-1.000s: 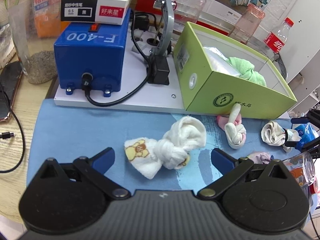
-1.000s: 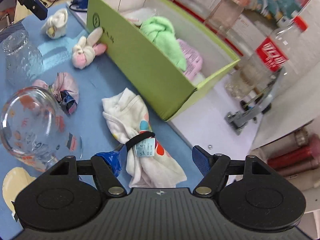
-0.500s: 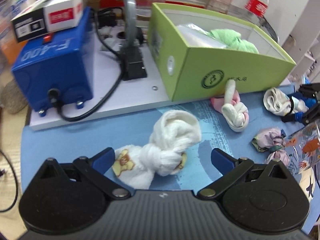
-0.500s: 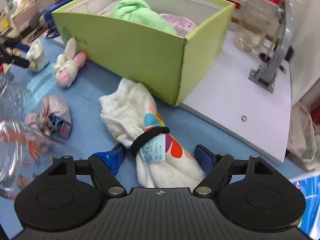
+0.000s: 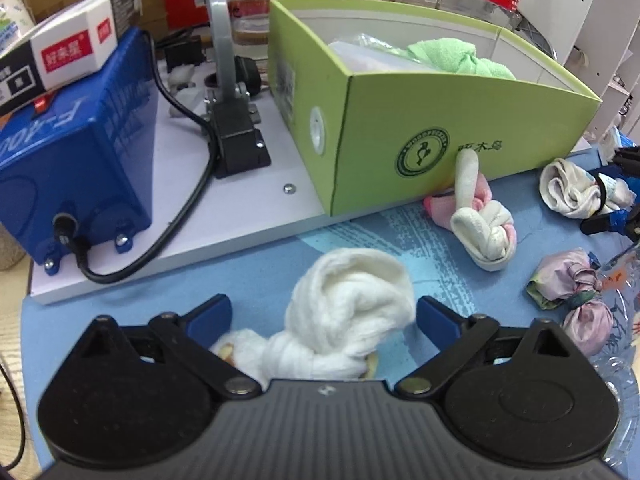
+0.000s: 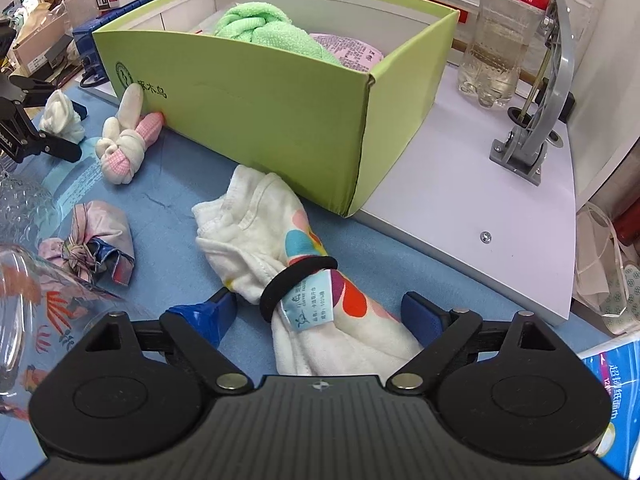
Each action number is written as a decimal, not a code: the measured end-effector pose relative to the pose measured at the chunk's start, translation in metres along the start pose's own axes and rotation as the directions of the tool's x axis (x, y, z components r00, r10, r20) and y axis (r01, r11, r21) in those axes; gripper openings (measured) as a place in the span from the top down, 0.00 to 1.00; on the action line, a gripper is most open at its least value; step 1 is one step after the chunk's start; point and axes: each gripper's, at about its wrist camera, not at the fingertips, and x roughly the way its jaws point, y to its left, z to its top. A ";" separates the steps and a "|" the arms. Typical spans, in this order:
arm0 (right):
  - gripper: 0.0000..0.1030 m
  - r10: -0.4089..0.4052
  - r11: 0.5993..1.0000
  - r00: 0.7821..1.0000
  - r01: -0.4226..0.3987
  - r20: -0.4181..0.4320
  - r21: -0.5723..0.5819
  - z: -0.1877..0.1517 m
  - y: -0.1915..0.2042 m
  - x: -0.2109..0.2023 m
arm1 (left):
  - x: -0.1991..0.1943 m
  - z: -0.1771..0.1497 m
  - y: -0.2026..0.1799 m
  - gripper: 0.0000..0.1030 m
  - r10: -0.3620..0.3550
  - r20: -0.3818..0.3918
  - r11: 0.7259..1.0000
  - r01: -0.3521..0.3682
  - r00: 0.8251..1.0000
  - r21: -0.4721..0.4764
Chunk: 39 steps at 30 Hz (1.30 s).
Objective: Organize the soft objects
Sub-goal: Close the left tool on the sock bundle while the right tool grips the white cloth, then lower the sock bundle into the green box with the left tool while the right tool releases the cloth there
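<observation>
I am at a cluttered workroom desk (image 5: 16, 344), more a makeshift lab than a home. A blue machine (image 5: 76, 152) with a black cable (image 5: 176, 220) sits on a white board (image 6: 460, 208); a blue mat (image 6: 168, 192) covers the desk. Cartons (image 5: 60, 52), jars (image 6: 78, 4) and a cola bottle (image 6: 508, 24) crowd the back.

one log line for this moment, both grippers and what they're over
left gripper: open around knotted white sock | right gripper: open around banded white cloth | green box: holds green towel
</observation>
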 end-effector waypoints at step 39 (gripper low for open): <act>0.76 -0.061 0.988 0.956 0.016 0.287 0.157 0.119 -0.022 -0.011 | -0.011 0.166 -0.028 0.49 -0.096 0.165 0.989 0.112 0.982 -0.094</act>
